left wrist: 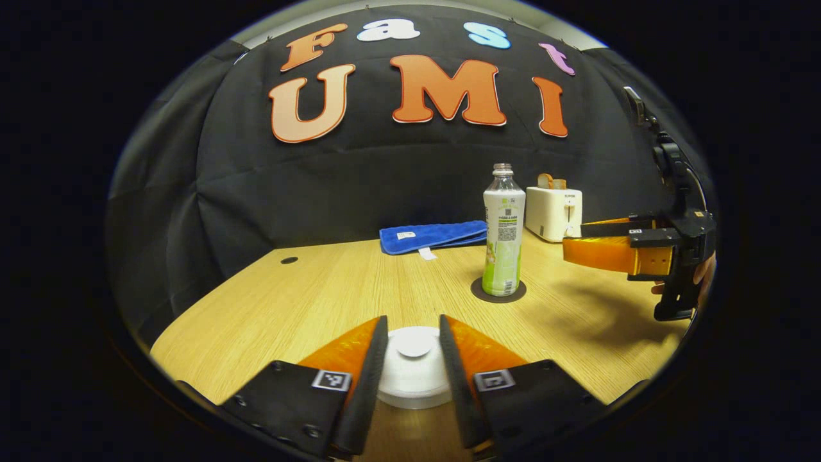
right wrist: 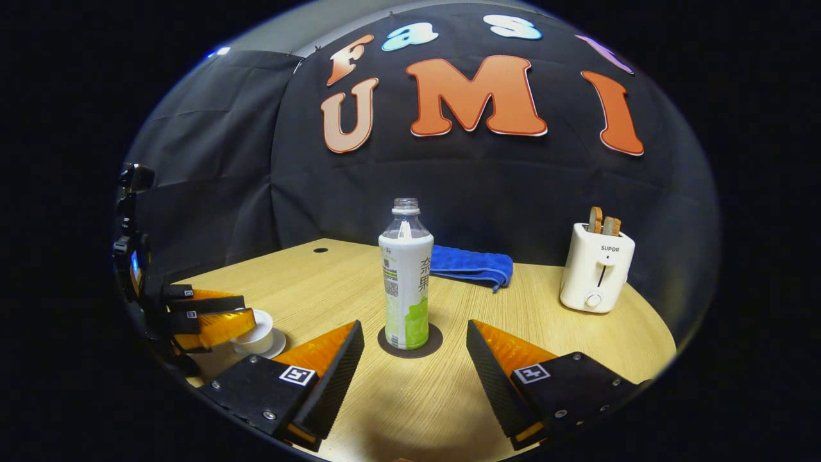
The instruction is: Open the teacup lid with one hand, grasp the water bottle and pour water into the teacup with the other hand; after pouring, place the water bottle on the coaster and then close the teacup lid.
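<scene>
Lid [left wrist: 414, 342] seated on teacup [left wrist: 414, 385] between left gripper [left wrist: 414, 350] jaws, narrowly parted alongside, contact unclear. Water bottle [right wrist: 406, 282] upright on coaster [right wrist: 410, 341], ahead of right gripper [right wrist: 415, 350] jaws, spread wide.

Water bottle [right wrist: 406, 282] stands on coaster [right wrist: 410, 343], towel [right wrist: 471, 264] behind.

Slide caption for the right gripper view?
Open right tongs face the uncapped water bottle standing on its coaster.

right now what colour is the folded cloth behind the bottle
Blue cloth, clearest in the left gripper view.
</scene>
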A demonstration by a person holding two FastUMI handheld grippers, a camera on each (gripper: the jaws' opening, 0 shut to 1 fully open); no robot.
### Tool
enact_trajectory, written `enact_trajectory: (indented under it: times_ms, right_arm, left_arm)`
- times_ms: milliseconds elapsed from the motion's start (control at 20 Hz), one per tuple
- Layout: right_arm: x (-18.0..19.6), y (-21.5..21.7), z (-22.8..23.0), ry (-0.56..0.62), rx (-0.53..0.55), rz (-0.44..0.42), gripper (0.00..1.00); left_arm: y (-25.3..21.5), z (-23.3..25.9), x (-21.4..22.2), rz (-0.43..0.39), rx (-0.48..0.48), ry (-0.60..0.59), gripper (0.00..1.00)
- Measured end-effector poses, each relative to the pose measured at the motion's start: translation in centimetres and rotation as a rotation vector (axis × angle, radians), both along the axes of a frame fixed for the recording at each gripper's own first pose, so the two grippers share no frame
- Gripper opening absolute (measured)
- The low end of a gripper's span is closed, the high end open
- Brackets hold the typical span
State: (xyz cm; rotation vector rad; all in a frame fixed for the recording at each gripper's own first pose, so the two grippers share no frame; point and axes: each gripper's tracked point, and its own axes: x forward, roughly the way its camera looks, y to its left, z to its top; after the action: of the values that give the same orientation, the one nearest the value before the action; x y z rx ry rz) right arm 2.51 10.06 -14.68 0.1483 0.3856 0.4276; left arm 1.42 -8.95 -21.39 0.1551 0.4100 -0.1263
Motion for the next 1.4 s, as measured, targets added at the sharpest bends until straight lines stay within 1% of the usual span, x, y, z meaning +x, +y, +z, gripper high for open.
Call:
enact_trajectory:
  times_ms: [50,100,150,200,250,350,400,500,600,650,700,800,850,900,1100,1150,1200,1350,1400]
  right_arm:
    - [-0.2,-0.2,0.2,-0.004,-0.001,-0.003,0.96]
    - [-0.4,-0.5,0.4,-0.011,-0.003,-0.012,0.96]
    - [-0.6,-0.8,0.8,-0.02,-0.005,-0.02,0.96]
    - [-0.8,-1.1,1.2,-0.028,-0.01,-0.029,0.96]
    - [-1.1,-1.3,1.7,-0.04,-0.011,-0.035,0.96]
    - [-1.5,-1.9,2.9,-0.066,-0.019,-0.054,0.96]
    - [-1.5,-2.5,3.6,-0.081,-0.027,-0.068,0.96]
    - [-1.8,-3.2,5.2,-0.117,-0.022,-0.09,0.96]
    - [-2.1,-3.4,6.7,-0.146,0.001,-0.09,0.97]
    - [-2.3,-3.8,7.4,-0.156,0.004,-0.1,0.97]
    - [-2.5,-4.4,8.0,-0.167,0.001,-0.117,0.97]
    - [-2.5,-5.5,9.1,-0.192,-0.015,-0.156,0.97]
    - [-2.5,-6.2,9.5,-0.201,-0.025,-0.177,0.97]
    - [-2.6,-6.6,9.9,-0.21,-0.034,-0.195,0.97]
    - [-3.1,-8.2,11.6,-0.238,-0.063,-0.247,0.98]
    - [-3.2,-8.4,12.2,-0.247,-0.068,-0.255,0.98]
    - [-3.2,-8.5,12.6,-0.254,-0.069,-0.263,0.98]
    - [-3.3,-8.8,13.2,-0.263,-0.065,-0.281,0.97]
    - [-3.3,-8.8,13.3,-0.264,-0.062,-0.285,0.98]
  left_arm:
    - [0.2,0.8,0.1,0.008,0.001,-0.024,0.57]
    - [0.5,1.7,0.3,0.018,0.007,-0.051,0.72]
    - [0.8,2.7,0.5,0.03,0.016,-0.078,0.8]
    - [1.0,3.5,0.6,0.039,0.019,-0.101,0.79]
    - [1.2,4.7,0.8,0.049,0.017,-0.128,0.82]
    - [1.6,7.0,1.1,0.072,-0.002,-0.181,0.92]
    - [1.7,8.2,1.2,0.082,-0.014,-0.21,0.95]
    - [2.0,10.2,1.8,0.098,-0.031,-0.249,0.96]
    - [1.9,12.1,2.0,0.104,-0.06,-0.279,0.96]
    - [2.0,13.1,2.1,0.102,-0.065,-0.292,0.92]
    - [2.2,13.9,2.4,0.107,-0.062,-0.304,0.96]
    - [2.3,15.9,2.7,0.111,-0.064,-0.337,0.97]
    - [2.1,16.7,2.8,0.109,-0.073,-0.352,0.94]
    - [1.8,17.3,2.7,0.103,-0.08,-0.361,0.94]
    - [0.7,19.5,2.6,0.087,-0.111,-0.384,0.94]
    - [0.6,19.7,2.6,0.09,-0.1,-0.382,0.97]
    - [0.5,20.1,2.8,0.093,-0.091,-0.388,0.94]
    - [-0.3,20.7,2.5,0.086,-0.107,-0.4,0.94]
    - [-0.5,20.7,2.5,0.085,-0.113,-0.399,0.97]
